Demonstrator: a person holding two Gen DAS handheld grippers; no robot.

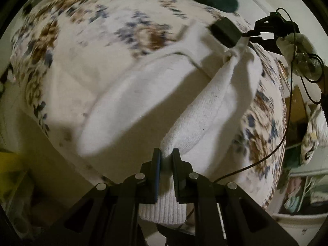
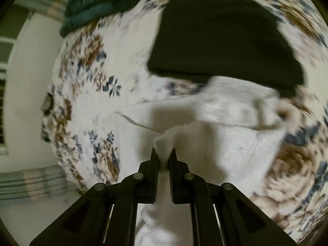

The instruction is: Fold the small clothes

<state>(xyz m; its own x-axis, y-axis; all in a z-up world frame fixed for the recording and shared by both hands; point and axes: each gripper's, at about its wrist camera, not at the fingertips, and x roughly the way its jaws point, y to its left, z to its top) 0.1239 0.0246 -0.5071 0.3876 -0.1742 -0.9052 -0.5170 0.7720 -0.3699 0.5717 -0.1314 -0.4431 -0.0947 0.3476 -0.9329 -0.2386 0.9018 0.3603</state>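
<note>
Floral bedsheet (image 1: pixel 67 47) lies under a white garment (image 1: pixel 127 106); left gripper (image 1: pixel 166 155) and right gripper (image 2: pixel 163 156) each pinch its cloth, beside a black folded garment (image 2: pixel 221 39).

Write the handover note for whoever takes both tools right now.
Left tool: shut on one end of the white sock.
Right tool: shut on the sock's other end, bunched between its fingers.
The sock hangs stretched between the two tools above the floral bedcover. A black garment lies flat farther back on the cover, a dark green one at its far edge.
Done: sock picked up by both ends.
Left: bring the ends together, lay it down folded.
</note>
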